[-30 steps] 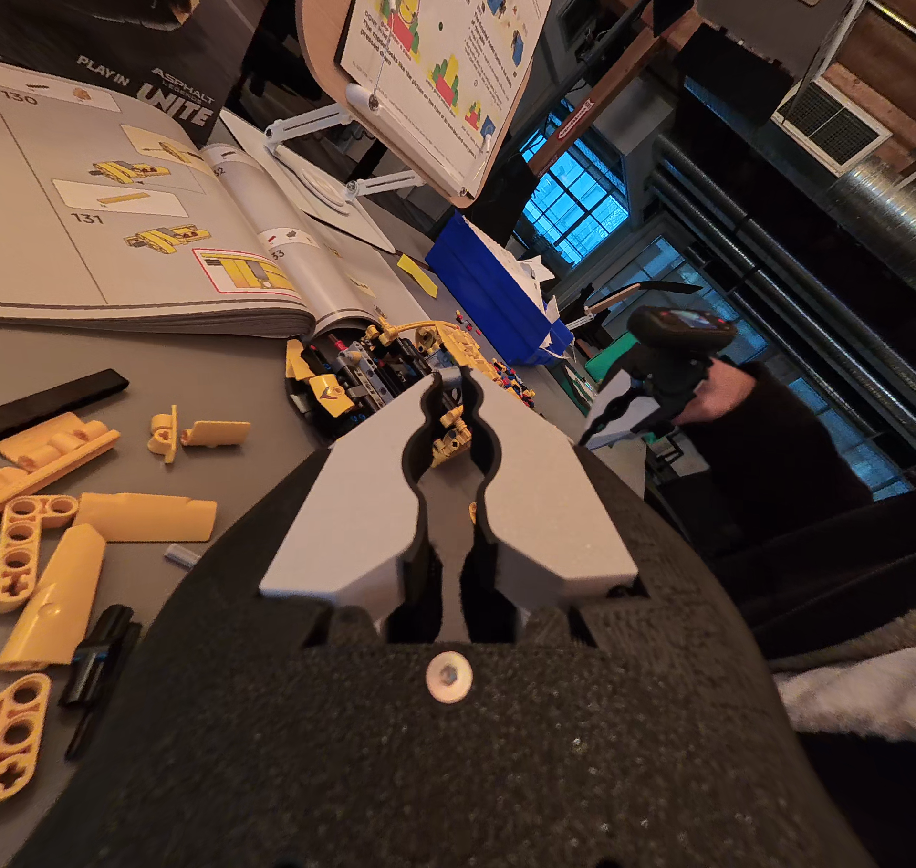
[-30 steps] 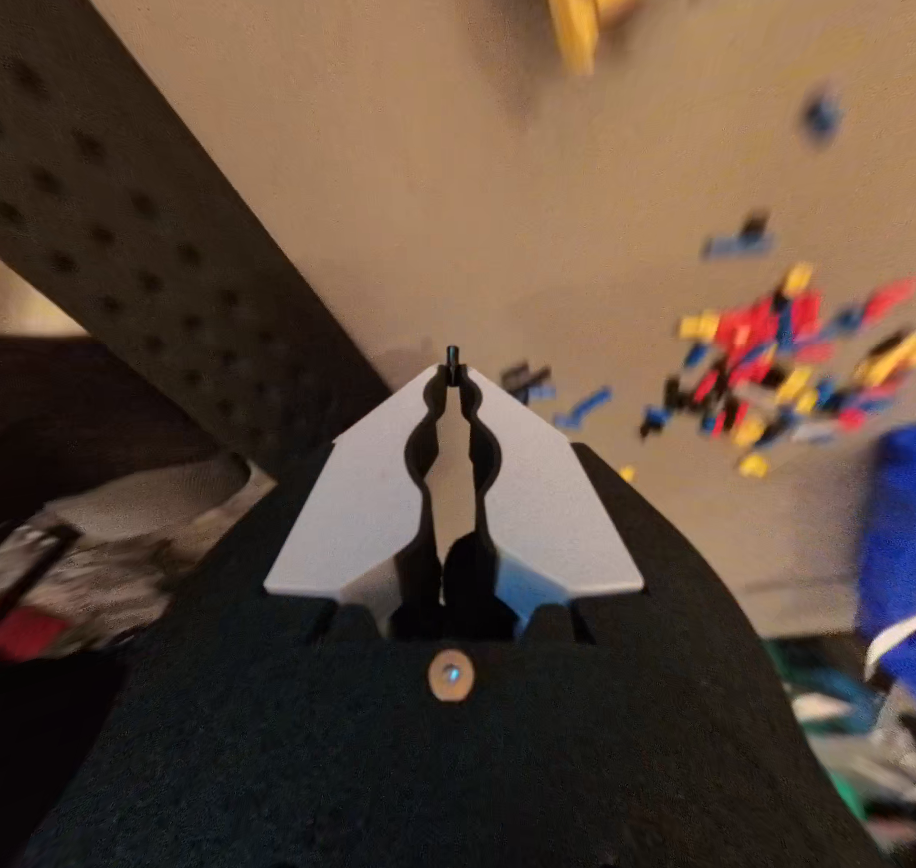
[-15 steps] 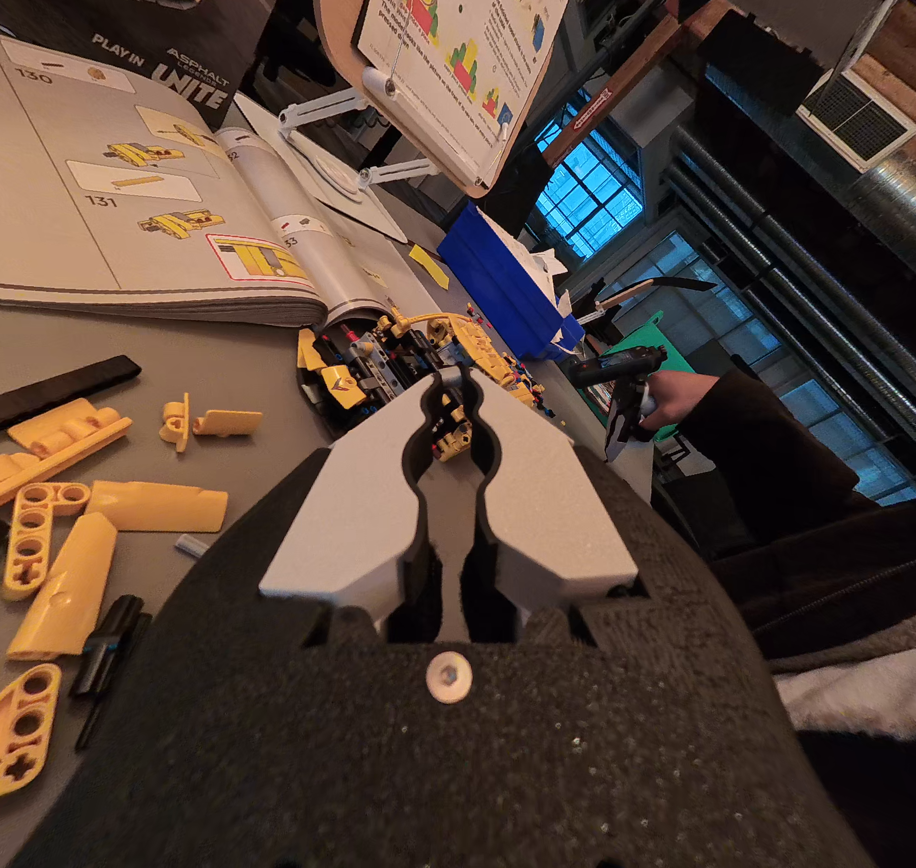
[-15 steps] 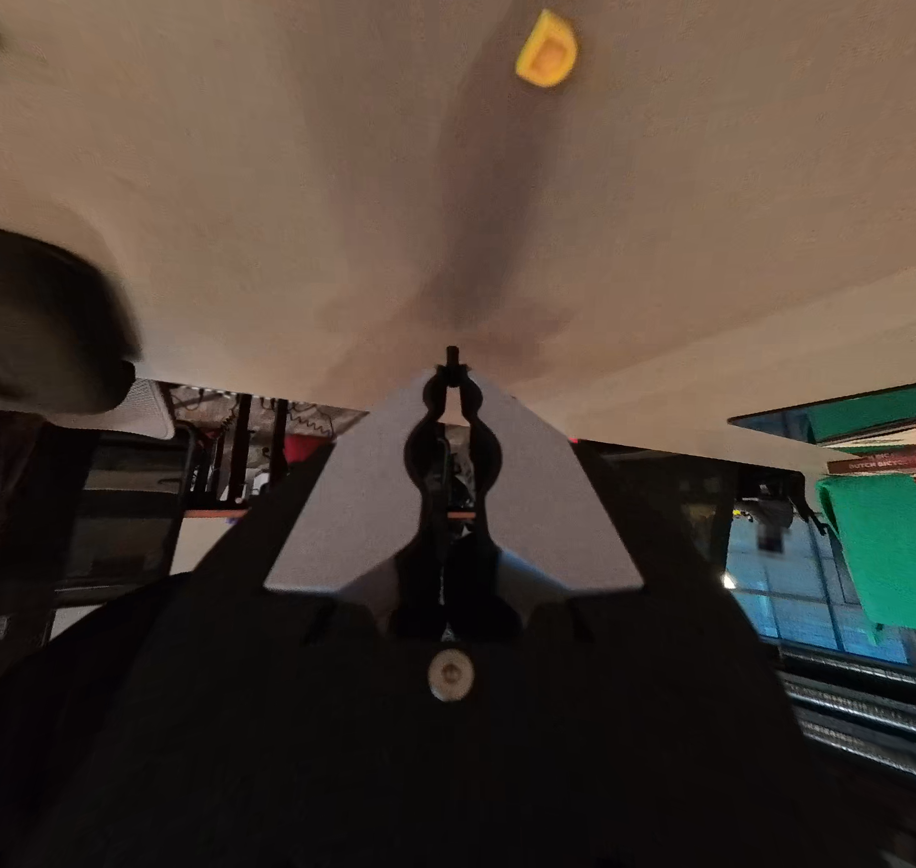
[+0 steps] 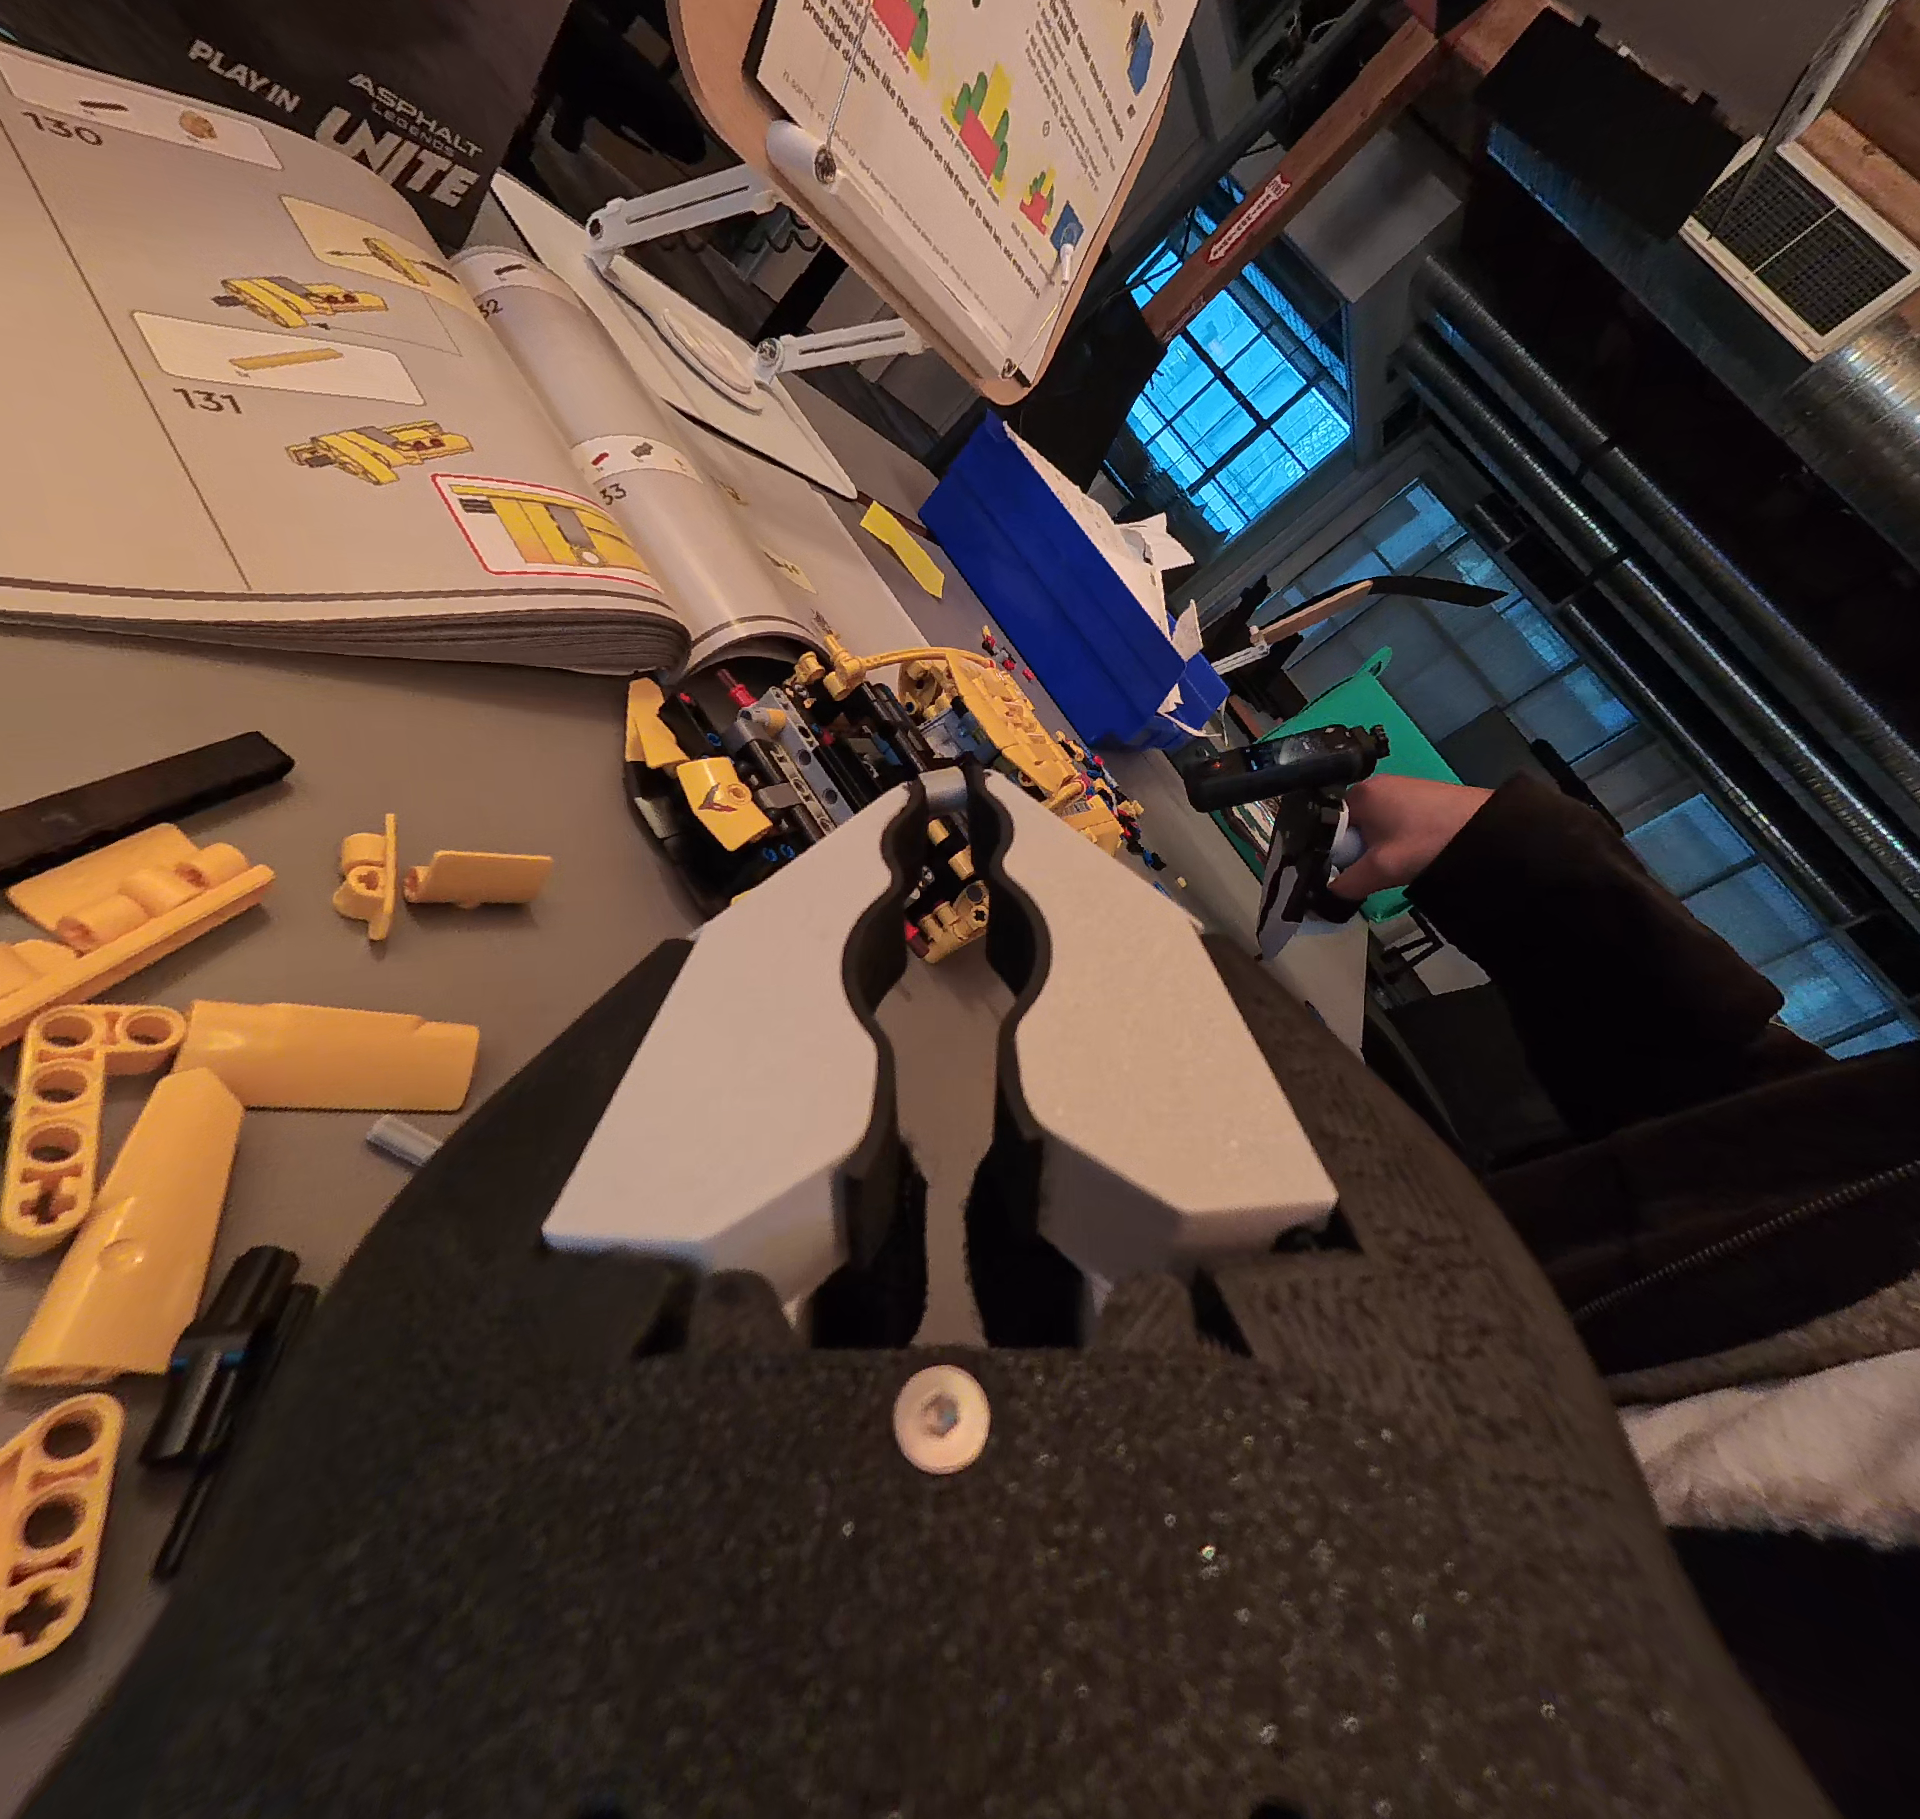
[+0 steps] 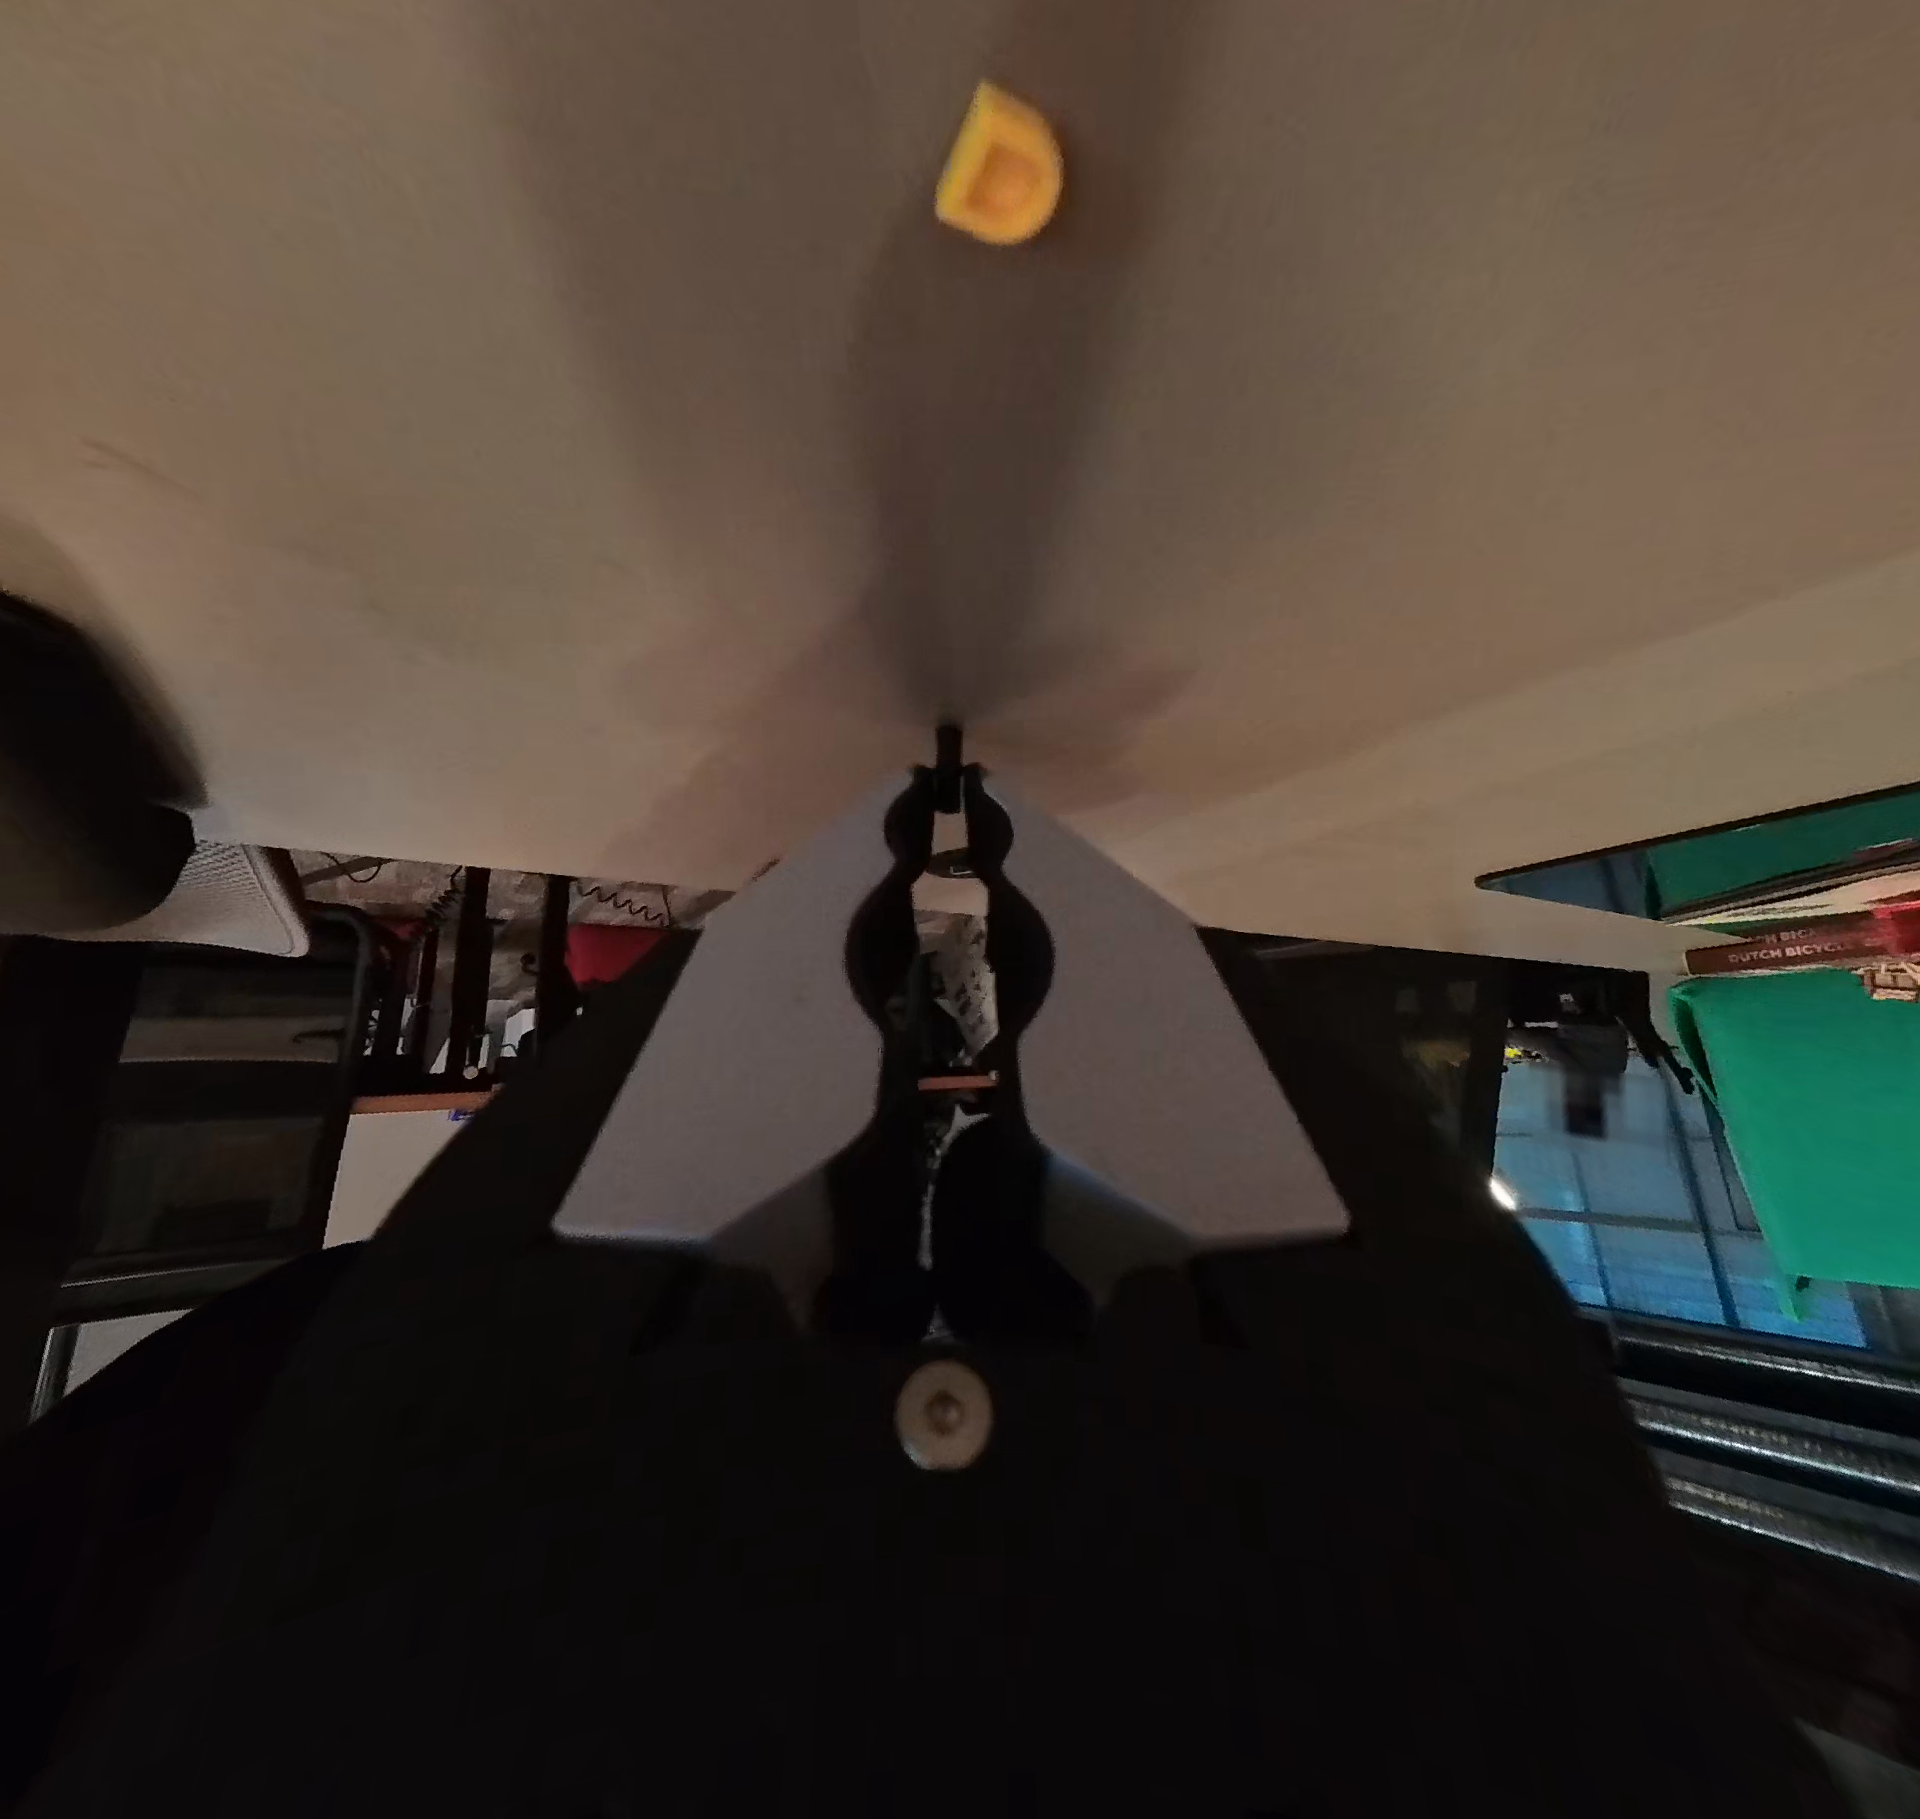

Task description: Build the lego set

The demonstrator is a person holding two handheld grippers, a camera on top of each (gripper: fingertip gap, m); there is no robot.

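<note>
Mostly blurred: right tool pinches black pin; left tool clamps grey piece.

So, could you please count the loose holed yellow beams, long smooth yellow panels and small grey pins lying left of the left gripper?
Holed yellow beams: 2
Long smooth yellow panels: 2
Small grey pins: 1
Total: 5
</note>
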